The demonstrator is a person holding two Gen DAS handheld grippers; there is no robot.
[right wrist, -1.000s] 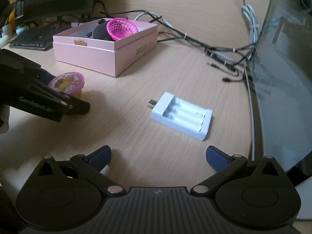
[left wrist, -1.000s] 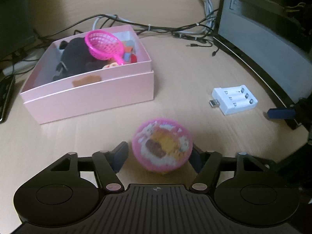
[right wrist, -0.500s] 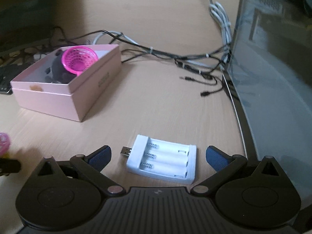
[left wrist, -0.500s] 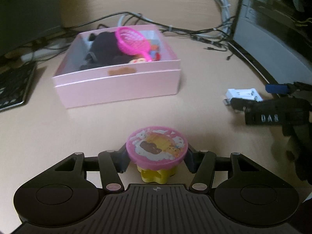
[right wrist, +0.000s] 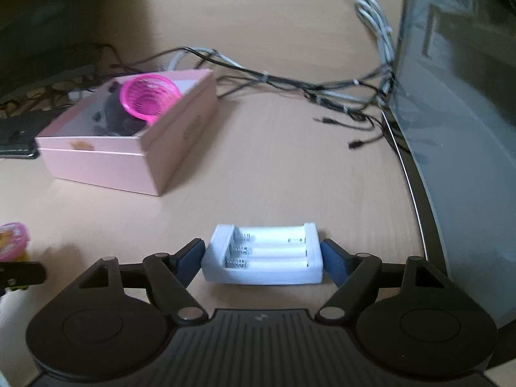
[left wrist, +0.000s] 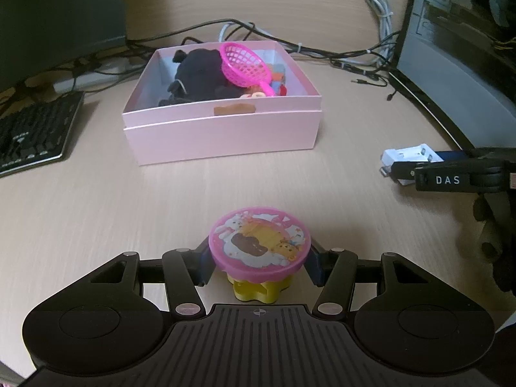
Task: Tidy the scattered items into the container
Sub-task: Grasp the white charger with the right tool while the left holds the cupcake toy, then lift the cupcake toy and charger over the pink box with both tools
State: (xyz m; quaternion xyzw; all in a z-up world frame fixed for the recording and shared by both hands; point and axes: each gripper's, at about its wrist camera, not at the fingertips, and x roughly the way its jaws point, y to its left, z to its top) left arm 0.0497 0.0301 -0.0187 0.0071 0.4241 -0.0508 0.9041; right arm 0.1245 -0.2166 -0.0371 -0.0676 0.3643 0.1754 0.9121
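— What's left out on the desk?
— A round toy [left wrist: 259, 251] with a pink cartoon lid and a yellow base, upright, and a white battery charger [right wrist: 262, 260] lying flat, slots up.
— And the box?
— A pink box [left wrist: 222, 132], open, holding a pink mesh basket [left wrist: 245, 64] tilted on a dark plush toy [left wrist: 198, 75].

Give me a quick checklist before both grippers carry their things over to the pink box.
1. Left gripper clamped on the toy cup: ok.
2. Right gripper clamped on the battery charger: cannot tell; jaws have just been closing, charger between them, contact unclear.
3. Pink box open on top: ok.
4. Free space in the box: not ok; pink basket and dark plush toy fill much of it.
5. Desk path to the box: ok.
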